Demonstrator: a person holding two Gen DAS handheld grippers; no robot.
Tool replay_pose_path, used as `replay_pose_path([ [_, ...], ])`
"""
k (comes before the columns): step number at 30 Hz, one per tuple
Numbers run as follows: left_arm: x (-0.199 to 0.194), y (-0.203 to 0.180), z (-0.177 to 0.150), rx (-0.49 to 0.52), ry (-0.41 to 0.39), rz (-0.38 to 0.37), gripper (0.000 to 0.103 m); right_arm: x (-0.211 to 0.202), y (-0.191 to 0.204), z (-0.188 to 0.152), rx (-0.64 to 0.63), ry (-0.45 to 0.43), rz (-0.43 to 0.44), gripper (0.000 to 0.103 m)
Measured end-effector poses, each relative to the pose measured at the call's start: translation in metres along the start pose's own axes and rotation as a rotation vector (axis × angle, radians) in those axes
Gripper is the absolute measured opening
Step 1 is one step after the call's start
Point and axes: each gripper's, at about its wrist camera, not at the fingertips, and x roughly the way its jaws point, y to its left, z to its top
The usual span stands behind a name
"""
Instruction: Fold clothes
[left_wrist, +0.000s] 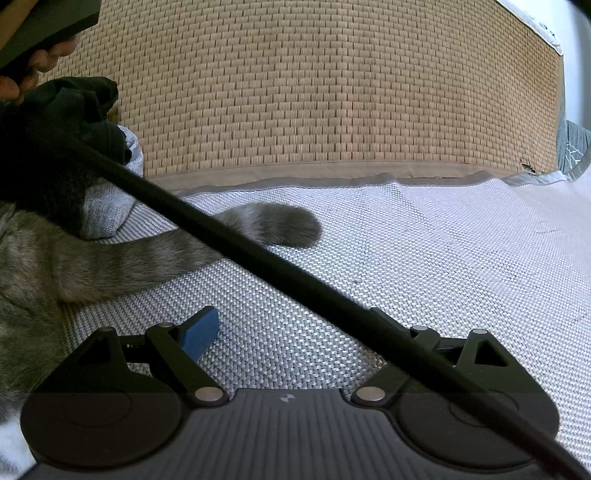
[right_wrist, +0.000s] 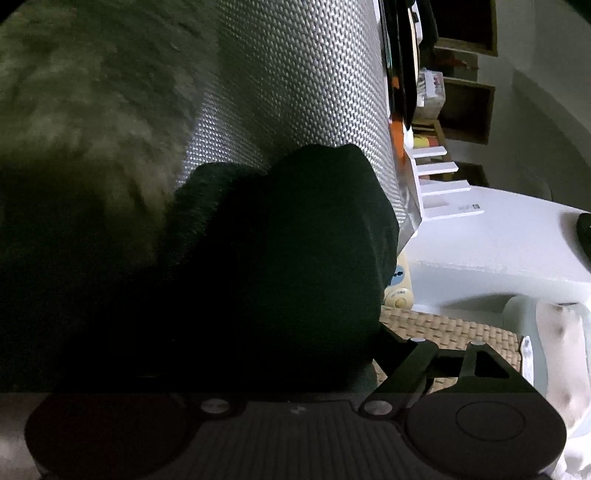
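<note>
Both grippers gape: left gripper (left_wrist: 295, 325) empty over mat (left_wrist: 406, 258); right's seemingly around dark garment (right_wrist: 295, 240).

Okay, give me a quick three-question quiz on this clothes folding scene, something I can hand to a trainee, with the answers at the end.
1. True or false: the left gripper is shut on a piece of cloth.
2. What lies on the grey woven mat just ahead of the left gripper? A) a furry striped tail B) a shoe C) a folded towel
3. Fill in: the bunched garment filling the middle of the right wrist view is ____ in colour.

Key: 1 false, its fingers are apart with only mat between them. 2 A. 3 black.
</note>
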Motion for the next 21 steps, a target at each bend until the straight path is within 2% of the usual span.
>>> replay_pose_path([
  [14, -0.001, 0.001, 0.001, 0.004, -0.002, -0.002, 0.09, -0.02, 0.012, -0.008, -0.079, -0.049, 0.016, 0.091],
  [21, -0.003, 0.001, 0.002, 0.008, -0.003, -0.001, 0.09, -0.035, 0.019, -0.019, -0.113, -0.068, -0.022, 0.091],
])
